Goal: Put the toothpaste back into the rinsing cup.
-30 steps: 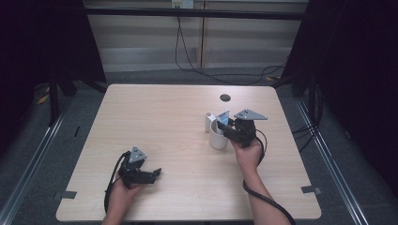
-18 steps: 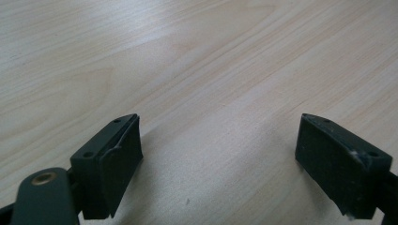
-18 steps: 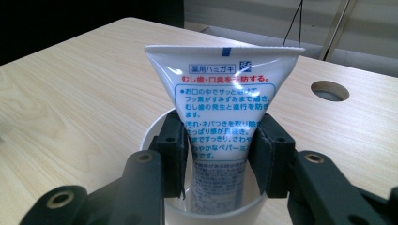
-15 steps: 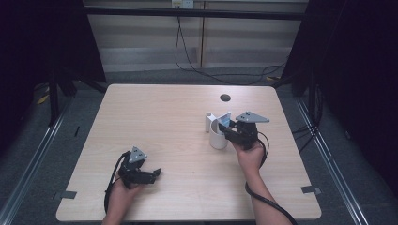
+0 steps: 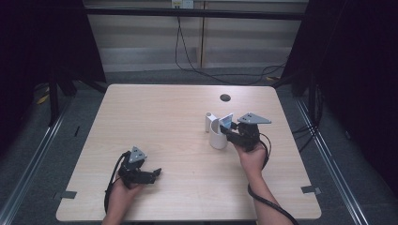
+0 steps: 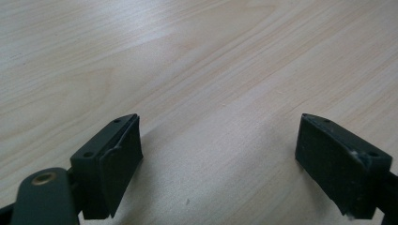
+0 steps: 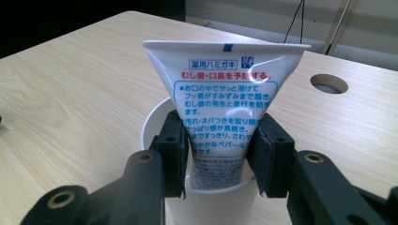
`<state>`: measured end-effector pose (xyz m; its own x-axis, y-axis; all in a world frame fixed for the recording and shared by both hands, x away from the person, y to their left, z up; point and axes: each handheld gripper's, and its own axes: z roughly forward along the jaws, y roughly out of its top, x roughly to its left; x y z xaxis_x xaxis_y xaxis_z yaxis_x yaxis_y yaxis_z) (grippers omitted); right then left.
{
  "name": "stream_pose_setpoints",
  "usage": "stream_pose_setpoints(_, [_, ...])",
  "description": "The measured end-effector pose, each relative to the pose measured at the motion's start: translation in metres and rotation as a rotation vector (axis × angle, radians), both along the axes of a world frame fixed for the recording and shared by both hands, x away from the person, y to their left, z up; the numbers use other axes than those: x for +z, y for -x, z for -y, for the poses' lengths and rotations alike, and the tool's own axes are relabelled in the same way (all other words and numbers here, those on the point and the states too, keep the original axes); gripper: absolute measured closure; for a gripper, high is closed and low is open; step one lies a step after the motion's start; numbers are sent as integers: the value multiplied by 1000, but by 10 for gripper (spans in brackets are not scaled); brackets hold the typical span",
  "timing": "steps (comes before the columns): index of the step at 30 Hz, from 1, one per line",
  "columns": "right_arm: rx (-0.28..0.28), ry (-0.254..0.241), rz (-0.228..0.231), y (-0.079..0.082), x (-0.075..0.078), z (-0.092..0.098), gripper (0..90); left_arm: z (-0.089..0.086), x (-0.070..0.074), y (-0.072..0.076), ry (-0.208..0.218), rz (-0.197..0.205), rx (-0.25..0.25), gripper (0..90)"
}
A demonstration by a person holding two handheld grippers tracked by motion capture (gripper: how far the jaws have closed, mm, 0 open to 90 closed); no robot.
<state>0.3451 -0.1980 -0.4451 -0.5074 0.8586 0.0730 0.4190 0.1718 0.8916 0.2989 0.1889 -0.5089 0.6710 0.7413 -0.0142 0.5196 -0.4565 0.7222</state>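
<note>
A white toothpaste tube with blue and red print stands cap-down in a white cup, its flat crimped end up. My right gripper is shut on the tube just above the cup's rim, one pad on each side. In the high view the cup stands right of the table's middle, with the tube and my right gripper at it. My left gripper rests near the front left of the table. Its jaws are open, with bare wood between them.
A small white upright thing stands just behind the cup on its left. A round cable hole lies in the wooden table behind the cup. Dark floor and rails surround the table; cables hang at the back.
</note>
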Motion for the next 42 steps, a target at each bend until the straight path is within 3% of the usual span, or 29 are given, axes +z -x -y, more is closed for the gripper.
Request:
stream_pose_setpoints(15, [2, 5, -1, 3, 0, 0, 603, 0, 0, 0, 1, 0, 1, 147])
stream_pose_setpoints(22, [-11, 15, 7, 3, 2, 0, 552, 0, 0, 0, 1, 0, 1, 147])
stream_pose_setpoints(32, [-29, -17, -7, 0, 4, 5, 335, 0, 0, 0, -2, -1, -2, 147])
stream_pose_setpoints(36, [-26, -55, -17, -1, 4, 9, 293, 0, 0, 0, 3, 0, 2, 147])
stream_pose_setpoints(42, [-20, -65, -21, -2, 7, 12, 200, 0, 0, 0, 2, 0, 1, 147])
